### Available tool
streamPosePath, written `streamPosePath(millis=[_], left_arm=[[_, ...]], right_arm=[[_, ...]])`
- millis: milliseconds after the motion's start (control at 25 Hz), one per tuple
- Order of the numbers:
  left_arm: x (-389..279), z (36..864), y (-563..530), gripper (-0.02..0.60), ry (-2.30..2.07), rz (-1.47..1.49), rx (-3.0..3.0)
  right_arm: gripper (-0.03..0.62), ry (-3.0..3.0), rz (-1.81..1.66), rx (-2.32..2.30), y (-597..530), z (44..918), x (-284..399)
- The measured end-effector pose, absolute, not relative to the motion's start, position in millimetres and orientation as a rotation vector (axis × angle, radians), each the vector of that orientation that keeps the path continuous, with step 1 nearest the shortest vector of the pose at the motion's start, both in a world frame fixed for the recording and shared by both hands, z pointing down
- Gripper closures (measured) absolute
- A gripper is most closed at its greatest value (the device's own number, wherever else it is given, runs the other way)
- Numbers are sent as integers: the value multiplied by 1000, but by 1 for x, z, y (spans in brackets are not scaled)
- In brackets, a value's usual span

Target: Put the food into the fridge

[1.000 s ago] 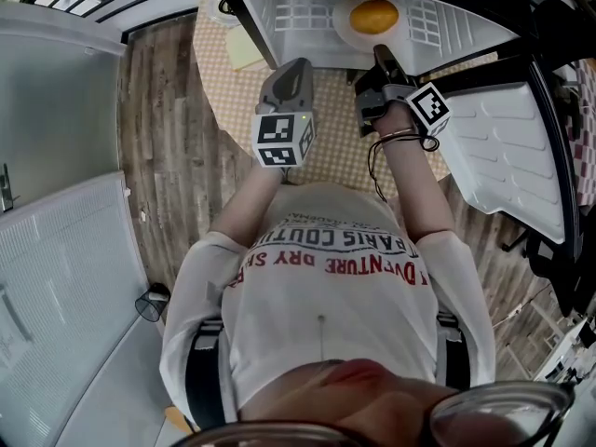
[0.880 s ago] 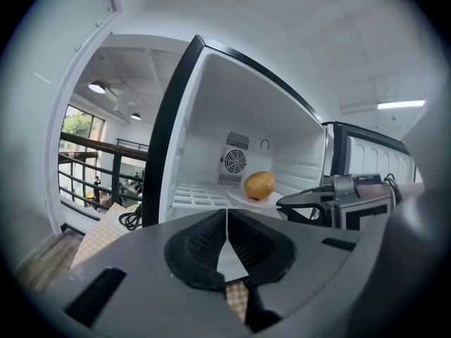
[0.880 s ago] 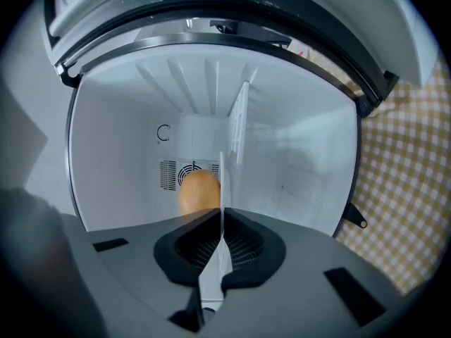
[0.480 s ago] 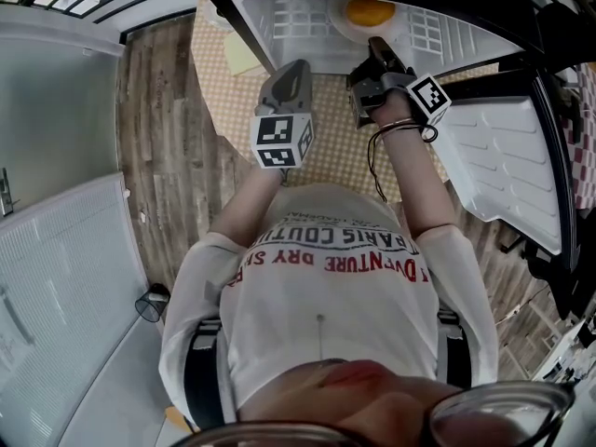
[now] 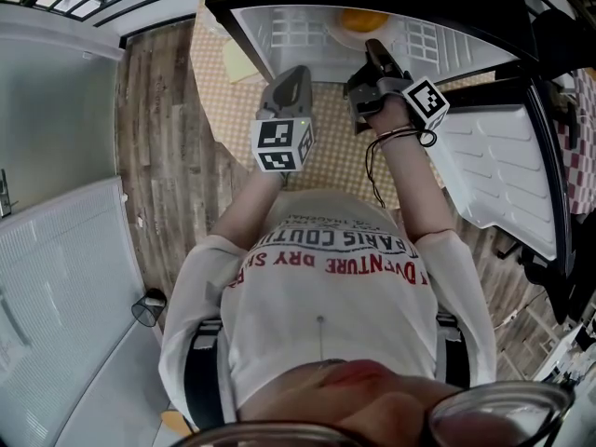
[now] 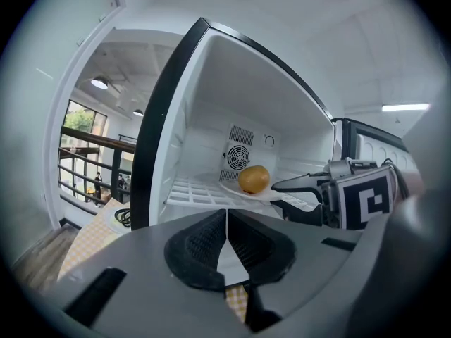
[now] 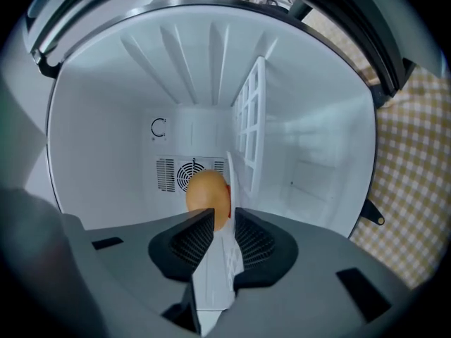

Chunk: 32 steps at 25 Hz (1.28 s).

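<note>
- The white fridge point(image 6: 211, 111) stands open before you, and the plate point(image 6: 232, 189) with the orange food point(image 6: 254, 179) now sits deeper inside than a second ago.
- Your right tongs point(image 7: 224, 220) are opening around the plate rim, so the release has begun.
- Your left tongs point(image 6: 227, 241) are closed and empty.

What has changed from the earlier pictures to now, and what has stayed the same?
The right tongs carried the plate with the orange fruit a little deeper into the fridge. Their jaws are opening now, with the plate's rim still between them. The left tongs stayed shut and empty in front of the fridge; the door stayed open.
</note>
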<state>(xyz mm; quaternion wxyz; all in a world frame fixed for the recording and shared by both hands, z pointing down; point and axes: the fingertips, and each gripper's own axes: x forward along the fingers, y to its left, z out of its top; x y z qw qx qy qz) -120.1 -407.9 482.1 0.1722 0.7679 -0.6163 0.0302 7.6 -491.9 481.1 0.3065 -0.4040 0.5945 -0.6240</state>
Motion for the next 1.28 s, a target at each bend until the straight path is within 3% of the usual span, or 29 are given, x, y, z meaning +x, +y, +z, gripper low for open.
streamPosePath(millis=[200,800,840,960,1280], left_arm=[[-119,483,-405,554,-1749,77,2175],[-117,462,-396,554,-1750,38,2219],[-116,458,-396,554,-1748,32,2228],[-111,446,-396,554,-1740,18,2259],[-107,415,-388,554,-1756,-46,2326]], right_arm=[[420,1645,-1621,-1055,-491,473,6],[398,1865,-1536,-1103,-465,471,9],[401,1931,-1485,-1121,-460,467,10],[554,2092,-1330,-1192,-446,458,16],[569,2243,-1148,-1240,-413,458,24]])
